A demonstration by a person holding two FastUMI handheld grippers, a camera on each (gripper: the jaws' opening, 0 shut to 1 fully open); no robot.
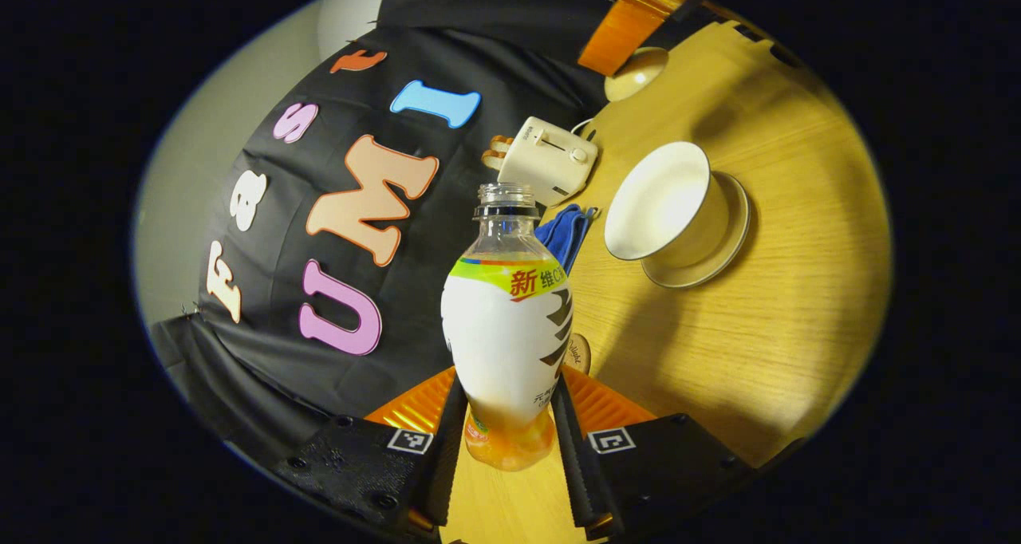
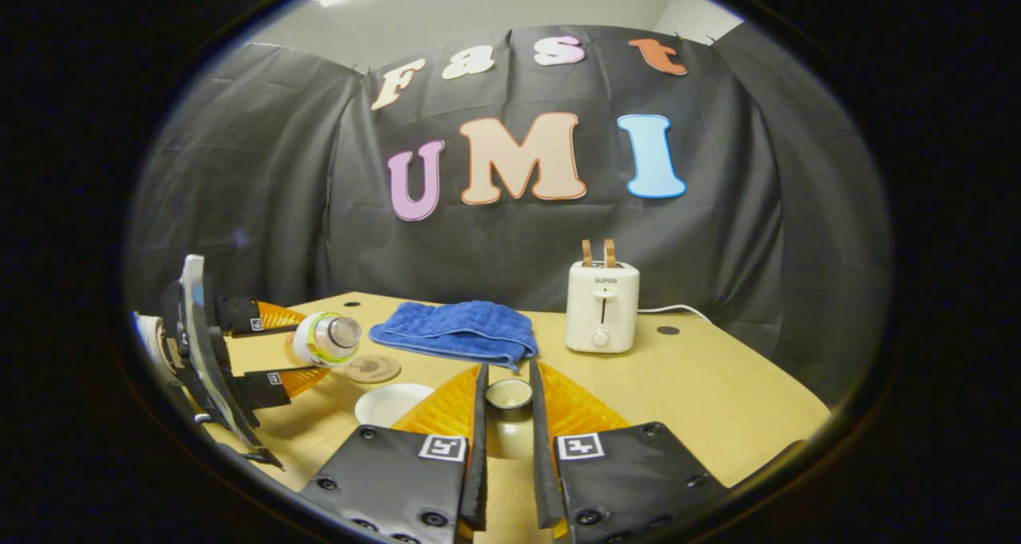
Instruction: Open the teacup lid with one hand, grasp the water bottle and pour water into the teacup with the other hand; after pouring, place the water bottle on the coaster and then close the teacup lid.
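The left gripper (image 1: 510, 432) is closed on the lower body of the water bottle (image 1: 506, 321), one finger pressed against each side. The bottle is uncapped and tilted; in the right gripper view the left gripper (image 2: 279, 351) holds the water bottle (image 2: 325, 340) nearly horizontal above the worktop (image 2: 718, 392), mouth toward the teacup. A small amount of orange liquid sits at the bottle's base.

The right gripper (image 2: 508, 400) is narrowed around the teacup lid (image 2: 508, 395), its fingers against the knob on both sides, holding the lid off the cup.

The teacup (image 1: 662, 205) stands open on its saucer (image 1: 714, 245); its rim (image 2: 392, 404) appears just left of the right gripper. The coaster (image 2: 372, 368) lies on the worktop below the bottle, near the teacup.

Behind them, a blue towel (image 2: 459, 330) lies folded, and a white toaster (image 2: 601, 305) stands to its right.
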